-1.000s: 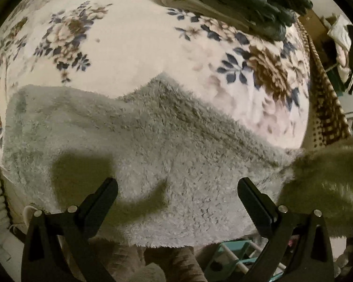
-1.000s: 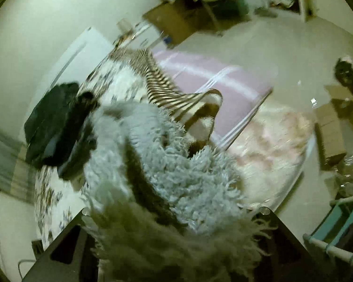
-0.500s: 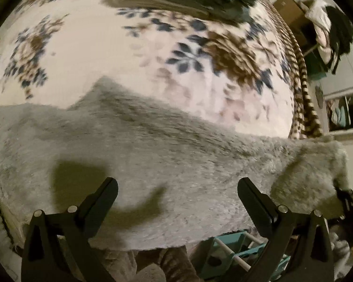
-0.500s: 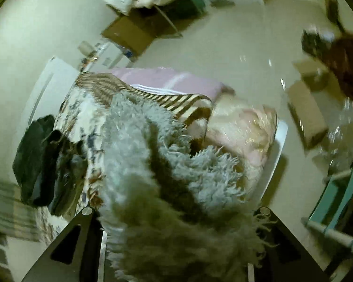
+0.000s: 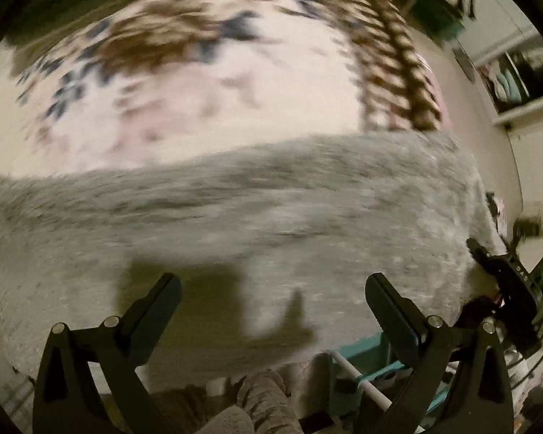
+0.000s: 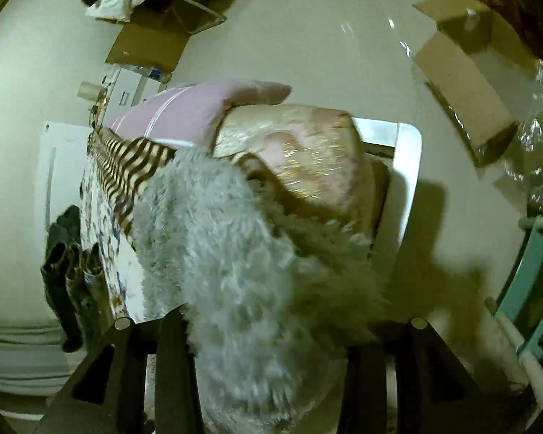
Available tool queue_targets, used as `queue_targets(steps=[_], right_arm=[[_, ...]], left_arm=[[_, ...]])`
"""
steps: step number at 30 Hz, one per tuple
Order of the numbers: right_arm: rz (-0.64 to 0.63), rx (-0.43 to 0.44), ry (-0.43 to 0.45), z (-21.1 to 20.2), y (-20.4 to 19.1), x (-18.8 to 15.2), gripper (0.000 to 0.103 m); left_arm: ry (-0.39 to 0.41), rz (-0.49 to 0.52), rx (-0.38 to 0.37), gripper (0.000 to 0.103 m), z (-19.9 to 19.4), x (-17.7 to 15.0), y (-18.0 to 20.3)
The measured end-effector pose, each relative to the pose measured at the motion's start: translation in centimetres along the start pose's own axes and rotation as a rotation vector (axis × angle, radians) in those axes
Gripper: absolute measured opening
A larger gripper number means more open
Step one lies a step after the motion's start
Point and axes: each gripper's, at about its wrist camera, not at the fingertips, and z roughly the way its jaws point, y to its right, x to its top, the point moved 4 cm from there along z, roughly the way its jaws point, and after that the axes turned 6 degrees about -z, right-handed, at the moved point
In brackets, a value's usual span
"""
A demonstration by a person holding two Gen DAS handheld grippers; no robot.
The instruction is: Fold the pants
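Note:
Grey fluffy pants [image 5: 253, 224] lie stretched sideways across the floral bed cover [image 5: 199, 101], blurred by motion. My left gripper [image 5: 271, 282] hovers over their near edge, open, with nothing between its fingers. The right gripper's body [image 5: 506, 278] shows at the pants' right end, by the bed's edge. In the right wrist view that end of the pants [image 6: 217, 246] bunches up between the fingers of my right gripper [image 6: 264, 332]. Its jaws are opening, and the fluff still fills the gap between them.
A brown striped blanket [image 5: 398, 72] and a pink pillow [image 6: 184, 112] lie beyond the pants, with a shiny beige cushion [image 6: 300, 155] at the bed's corner. Dark folded clothes [image 6: 61, 253] sit further along the bed. A teal rack [image 6: 532, 278] and a cardboard box [image 6: 463, 83] stand on the floor.
The left gripper has slid right along the pants, staying open. The right gripper has come down toward the bed's corner with the pants' end, and its fingers now show spread beside the fabric.

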Motion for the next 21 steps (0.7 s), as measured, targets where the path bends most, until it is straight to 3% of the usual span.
queue_targets(steps=[6,8,10,15,21], right_arm=[[0.033,0.052,0.033,-1.8,1.1,0.5,0.042],[0.014,0.039,0.095,-3.4,0.3,0.9,0.025],[-0.064,0.041,0.125,-5.0,-2.3,0.6,0.022],[-0.315,0.121,0.108,-7.7,-11.7,-2.8,0.020],[-0.533,0.167,0.020,-5.9,-20.3,-9.5,0.019]], left_arm=[[0.003,0.093,0.014,0.103,0.4,0.3,5.7],[0.010,0.107,0.019,0.103,0.2,0.5,6.6],[0.019,0.102,0.024,0.103,-0.4,0.6,6.5],[0.046,0.031,0.020,0.103,-3.1,0.8,2.9],[0.099,-0.080,0.029,0.103,-7.2,0.7,-5.3]])
